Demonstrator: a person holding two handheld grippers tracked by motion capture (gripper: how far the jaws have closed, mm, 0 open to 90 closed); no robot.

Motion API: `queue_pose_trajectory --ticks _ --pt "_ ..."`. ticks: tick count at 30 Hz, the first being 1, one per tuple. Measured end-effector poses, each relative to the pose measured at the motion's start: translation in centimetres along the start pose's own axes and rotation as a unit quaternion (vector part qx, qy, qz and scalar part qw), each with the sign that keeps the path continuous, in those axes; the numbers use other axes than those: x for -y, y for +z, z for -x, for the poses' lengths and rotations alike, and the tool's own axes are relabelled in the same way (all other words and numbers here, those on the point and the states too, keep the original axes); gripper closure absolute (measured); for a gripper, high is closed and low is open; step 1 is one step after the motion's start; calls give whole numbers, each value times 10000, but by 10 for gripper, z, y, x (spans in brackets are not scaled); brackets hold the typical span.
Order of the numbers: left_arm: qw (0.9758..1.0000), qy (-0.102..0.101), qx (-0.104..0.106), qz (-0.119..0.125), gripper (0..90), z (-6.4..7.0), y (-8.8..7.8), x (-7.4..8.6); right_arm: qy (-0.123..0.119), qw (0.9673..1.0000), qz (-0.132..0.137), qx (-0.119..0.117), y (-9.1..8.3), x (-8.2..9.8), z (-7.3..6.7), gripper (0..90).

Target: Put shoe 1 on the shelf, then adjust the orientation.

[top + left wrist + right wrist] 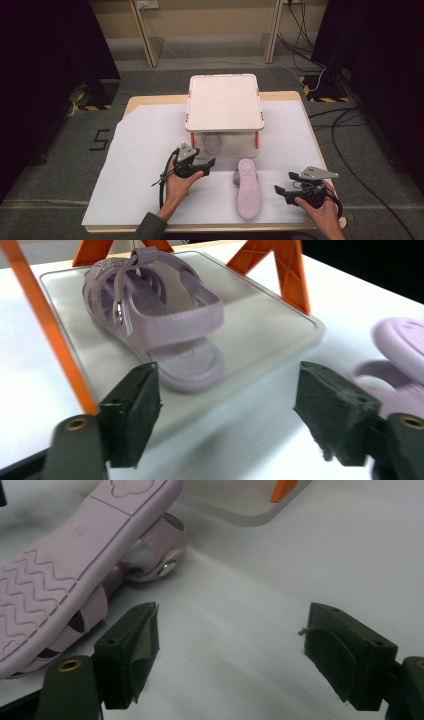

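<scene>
Lilac sandals — two in count. One sandal point(155, 320) stands upright on the lower tray point(280, 325) of a small white two-level rack point(224, 102), heel toward the left gripper, straps and buckle visible in the left gripper view. The second sandal point(248, 188) lies on its side on the white sheet point(135, 165) in front of the rack, sole with its zigzag tread turned toward the right gripper; in the right gripper view its buckle shows beneath the sole edge.

Orange legs point(290, 270) carry the rack's upper shelf; several show across the views, but the full number cannot be confirmed.

Grippers — two, one per hand. The left gripper point(206, 167) sits just in front of the rack's lower tray, jaws spread wide with nothing between them; the pads point(135, 410) stand short of the racked sandal's heel and do not touch it. The right gripper point(285, 182) rests near the table's right front corner, just beside the lying sandal and apart from it, jaws likewise spread and gripping nothing.

One wooden table point(285, 96) bears the sheet and rack.
</scene>
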State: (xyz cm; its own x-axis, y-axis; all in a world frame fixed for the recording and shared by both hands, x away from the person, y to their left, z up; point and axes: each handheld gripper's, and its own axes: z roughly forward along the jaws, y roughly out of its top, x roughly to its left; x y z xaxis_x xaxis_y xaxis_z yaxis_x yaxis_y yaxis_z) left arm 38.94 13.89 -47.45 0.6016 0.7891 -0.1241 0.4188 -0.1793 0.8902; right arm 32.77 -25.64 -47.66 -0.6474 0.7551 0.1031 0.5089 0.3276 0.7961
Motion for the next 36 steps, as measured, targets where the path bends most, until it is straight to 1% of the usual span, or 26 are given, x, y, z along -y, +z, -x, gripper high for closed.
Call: queue_pose_trajectory --ticks 1,4,7,8,9,13,15,17,20,23,24,25,28,29,30,31,33,35,36 --pt "10000 0 0 0 254 0 0 0 0 10000 0 0 0 0 0 228" --pt "9999 5 110 -18 254 0 -16 5 -5 10000 21 -15 0 0 1 231" --pt "9999 -72 123 -2 233 -1 -32 11 40 10000 36 -28 0 0 1 235" --pt "9999 -70 81 9 231 -3 -41 15 59 10000 41 -45 0 1 2 236" --pt "9999 -70 81 9 228 -3 -41 15 59 10000 41 -45 0 1 2 236" --pt "9999 -127 33 -10 226 -6 -62 27 95 9999 46 -27 -1 1 3 236" --pt "10000 -64 -24 -55 224 -7 -70 34 95 9999 61 -20 -2 1 3 236" --pt "9999 -43 -61 -98 217 -8 -75 40 93 9999 88 -22 -2 1 3 237" --pt "9997 -142 -100 -167 205 -10 -86 50 83 9999 68 -19 -2 1 1 237" --pt "9996 -179 -139 -153 201 -11 -94 56 57 10000 67 -6 -2 1 1 236" --pt "9995 -220 -173 -116 193 -12 -98 57 62 10000 69 4 -2 1 1 236" --pt "9995 -220 -173 -116 189 -12 -98 57 62 10000 69 4 -2 1 1 236" --pt "9993 -253 -270 -65 185 -13 -100 59 35 10000 84 -13 -2 0 0 236" --pt "9992 -236 -304 -54 185 -13 -100 59 35 10000 84 -13 -2 0 0 236" --pt "9992 -192 -341 -52 185 -13 -98 59 -3 10000 85 -25 -1 -1 -1 236" --pt "9992 -192 -341 -52 185 -13 -98 59 -3 10000 85 -25 -1 -1 -1 236" --pt "9993 -110 -361 -86 185 -13 -96 59 -22 9999 100 -44 -1 -1 -4 235" --pt "9991 -28 -402 -116 185 -15 -94 59 -37 9999 127 -16 -1 -2 -5 232" --pt "9989 -10 -439 -138 185 -16 -94 60 0 9999 149 11 -2 -3 -6 226"
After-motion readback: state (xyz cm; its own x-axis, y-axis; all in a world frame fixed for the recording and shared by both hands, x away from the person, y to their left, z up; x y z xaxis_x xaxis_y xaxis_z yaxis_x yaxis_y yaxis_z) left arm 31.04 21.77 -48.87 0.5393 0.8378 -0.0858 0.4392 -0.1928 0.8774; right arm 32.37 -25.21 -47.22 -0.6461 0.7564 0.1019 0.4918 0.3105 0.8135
